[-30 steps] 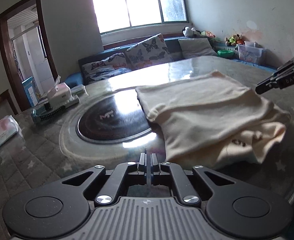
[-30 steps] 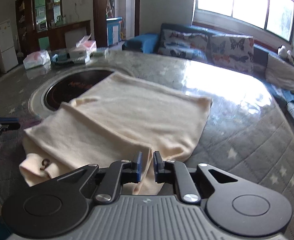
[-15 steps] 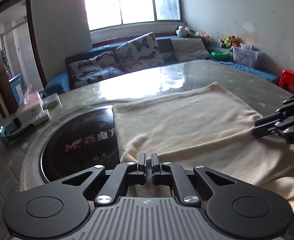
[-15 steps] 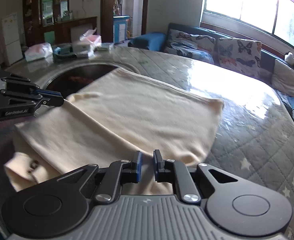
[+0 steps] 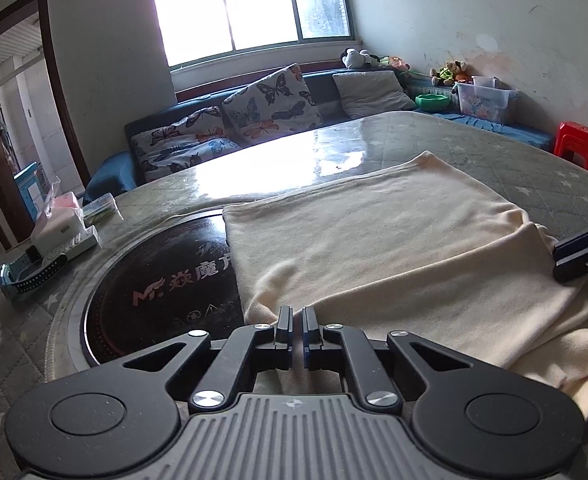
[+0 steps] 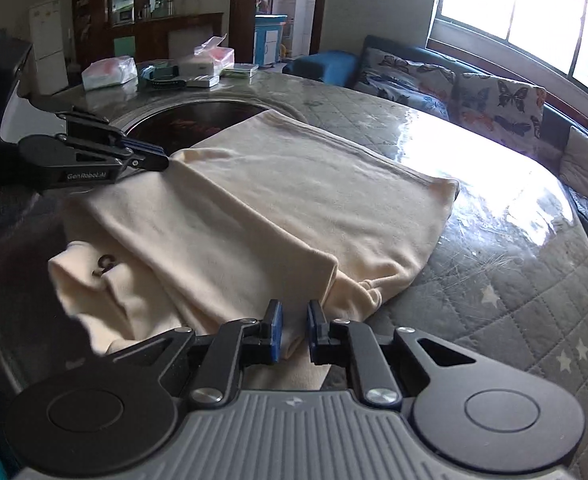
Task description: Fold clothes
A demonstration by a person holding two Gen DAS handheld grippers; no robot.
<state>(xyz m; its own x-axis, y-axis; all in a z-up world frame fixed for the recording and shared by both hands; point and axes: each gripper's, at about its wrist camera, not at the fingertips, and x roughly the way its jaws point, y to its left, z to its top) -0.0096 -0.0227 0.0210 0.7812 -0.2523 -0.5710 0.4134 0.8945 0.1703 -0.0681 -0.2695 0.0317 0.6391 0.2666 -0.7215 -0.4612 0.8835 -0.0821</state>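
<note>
Across the quilted surface (image 6: 514, 280), beside the dark round hotplate (image 5: 161, 292), we hold a cream garment (image 6: 294, 208) half folded. Our left gripper (image 5: 297, 322) has its fingers together, clamped on the near fold's edge; our right gripper (image 6: 294, 326) pinches the opposite edge, fingers nearly together. We judge the thin grips could slip and let the folded layer slide askew.

Your left wrist camera is looking low across the cream garment (image 5: 394, 248) toward the window; your right one is facing the doorway. Both are sharing that garment.
</note>
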